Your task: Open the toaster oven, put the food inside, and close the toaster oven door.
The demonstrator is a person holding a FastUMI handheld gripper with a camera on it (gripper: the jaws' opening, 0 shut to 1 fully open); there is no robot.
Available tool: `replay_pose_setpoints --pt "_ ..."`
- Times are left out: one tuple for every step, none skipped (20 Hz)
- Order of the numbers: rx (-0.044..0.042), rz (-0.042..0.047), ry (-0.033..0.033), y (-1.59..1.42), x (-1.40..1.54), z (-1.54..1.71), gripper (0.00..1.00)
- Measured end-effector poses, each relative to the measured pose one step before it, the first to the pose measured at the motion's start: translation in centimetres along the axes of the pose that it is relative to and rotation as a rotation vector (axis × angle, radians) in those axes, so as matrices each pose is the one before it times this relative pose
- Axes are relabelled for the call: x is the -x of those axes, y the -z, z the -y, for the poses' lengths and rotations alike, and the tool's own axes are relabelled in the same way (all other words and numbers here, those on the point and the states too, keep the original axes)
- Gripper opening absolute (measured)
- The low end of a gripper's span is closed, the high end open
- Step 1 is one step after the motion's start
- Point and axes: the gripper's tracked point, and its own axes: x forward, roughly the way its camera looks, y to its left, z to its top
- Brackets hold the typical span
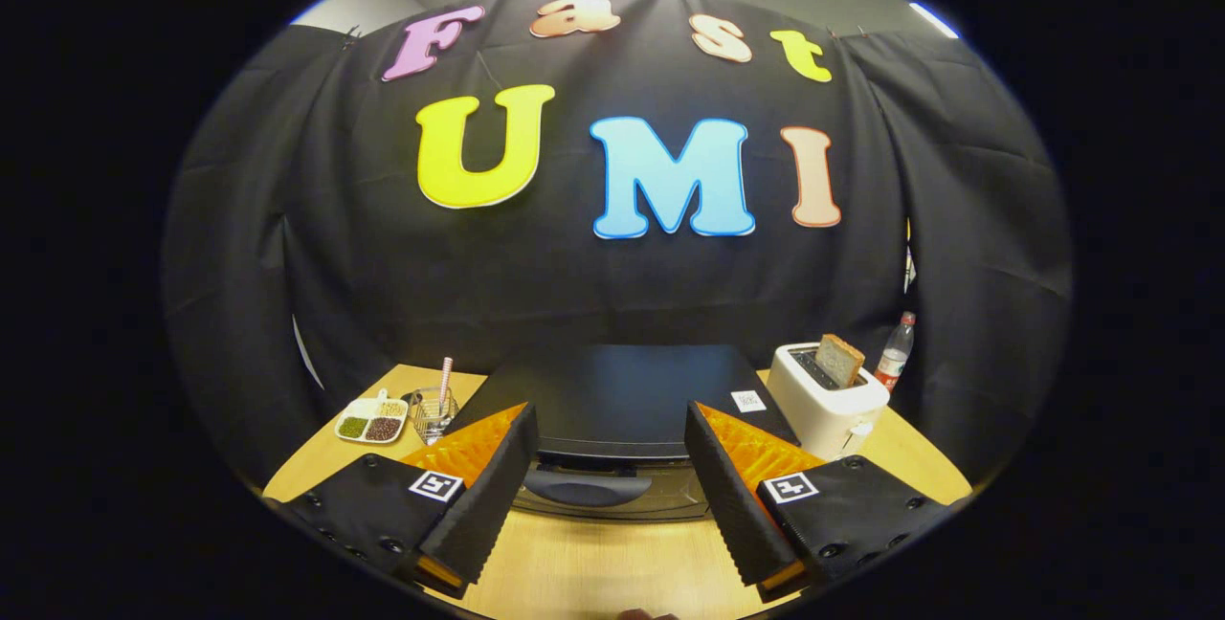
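A black toaster oven stands on the wooden table, seen from above and in front. Its door is closed, with the dark handle across the top of the door. My gripper is open, its fingers spread wide on either side of that handle and a little in front of and above it. Nothing is between the fingers. A slice of toasted bread stands upright in a white pop-up toaster to the right of the oven.
Left of the oven are a white divided dish of beans and a clear glass with a straw. A plastic bottle stands behind the white toaster. Black cloth walls close in the back and sides.
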Motion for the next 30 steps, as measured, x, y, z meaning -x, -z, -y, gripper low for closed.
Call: replay_pose_setpoints --pt "-0.0045 -0.02126 -0.00192 0.841 -0.847 -0.21 0.98" --pt "0.00044 -0.01727 -0.00065 0.689 -0.795 -0.032 0.98" --pt "0.00369 -0.01439 0.00652 0.666 -0.663 0.13 0.98" --pt "0.00143 -0.01401 0.00626 0.526 -0.575 0.08 0.98" --pt "-0.00083 -0.01229 0.00539 0.688 -0.564 -0.02 0.98" --pt "0.00458 -0.01326 0.01265 0.498 -0.458 0.023 0.98" --pt "0.01047 -0.00927 0.01256 0.476 -0.449 0.101 0.98" --pt "0.00697 -0.00994 -0.00174 0.289 -0.45 -0.198 0.98" --pt "0.00029 -0.00662 -0.00866 0.377 -0.466 -0.298 0.98" --pt "-0.0013 -0.00396 -0.00809 0.165 -0.389 -0.234 0.98" --pt "-0.00092 -0.01059 0.00459 0.283 -0.247 0.061 0.98" --pt "-0.00619 -0.02154 0.00177 0.535 -0.324 0.094 0.98" --pt "-0.00988 -0.0337 0.00734 1.066 0.186 0.128 0.98" --pt "-0.01938 0.02395 -0.00222 -0.598 0.142 -0.113 0.98" --pt "-0.0019 -0.02271 -0.0101 0.367 -0.375 -0.157 0.98" --pt "-0.01211 0.00607 -0.01296 -0.08 0.268 -0.095 0.98" --pt "-0.01279 -0.03022 -0.01414 0.616 -0.078 -0.066 0.99" --pt "-0.02083 -0.01653 -0.01554 0.202 0.133 -0.006 0.99" --pt "-0.01328 -0.03298 -0.01492 0.471 0.025 0.013 0.99" --pt "0.00442 0.00096 -0.00884 -0.111 0.189 -0.059 0.99" --pt "0.01784 -0.02264 -0.00407 0.354 0.313 0.077 0.99" --pt "0.00521 0.00081 0.00131 -0.057 0.439 -0.014 0.98" --pt "-0.00006 -0.01405 0.00208 0.509 0.122 -0.094 0.98" --pt "0.0042 0.00549 0.00075 0.134 0.35 0.005 0.99" --pt "0.00736 -0.00393 -0.00092 0.52 0.557 -0.099 0.99" --pt "0.00021 0.0009 -0.00155 0.252 0.341 -0.064 0.99" --pt "-0.00111 -0.00286 -0.00202 0.482 0.299 -0.009 0.99" --pt "0.00097 -0.0001 0.00059 0.293 0.25 0.029 0.99" --pt "0.00371 -0.00376 0.00241 0.514 0.279 -0.043 0.99" --pt "0.00557 -0.00965 0.00475 0.49 0.279 -0.02 0.99"
